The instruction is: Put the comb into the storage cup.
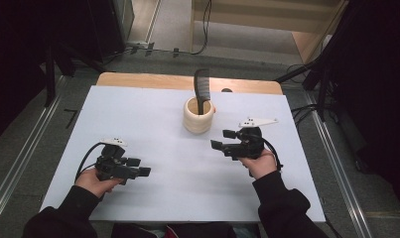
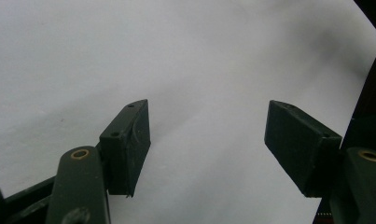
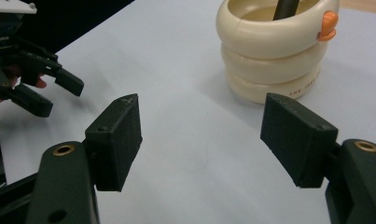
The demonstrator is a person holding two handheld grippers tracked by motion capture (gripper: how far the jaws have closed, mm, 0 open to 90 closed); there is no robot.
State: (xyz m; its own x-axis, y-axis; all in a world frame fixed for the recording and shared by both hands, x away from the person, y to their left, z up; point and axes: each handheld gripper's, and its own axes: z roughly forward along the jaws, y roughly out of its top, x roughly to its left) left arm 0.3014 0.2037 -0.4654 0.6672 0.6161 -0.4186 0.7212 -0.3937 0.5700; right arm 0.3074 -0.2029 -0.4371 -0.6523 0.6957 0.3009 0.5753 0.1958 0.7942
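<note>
- Right gripper (image 1: 220, 139) is ours to watch: jaws spread wide, nothing between them, sitting just right of the cream ringed holder (image 1: 198, 115) with the black comb (image 1: 202, 89) standing in it.
- Left gripper (image 1: 139, 167) is parked low on the white sheet (image 1: 153, 124) near us, also gaping and empty, well apart from the holder.
- We'd guess the comb is already dropped in, so the job now is just backing off cleanly: keep those open pads clear of the holder's side so we don't nudge it over.
- Up close in the right gripper view, the holder (image 3: 274, 46) looks like three stacked glossy plastic rings with a little orange nub (image 3: 329, 24) on the rim.
- Comb leans slightly, thin and matte; top-heavy, so we'd go easy.
- Wooden table edge (image 1: 138, 79) peeks out behind.
</note>
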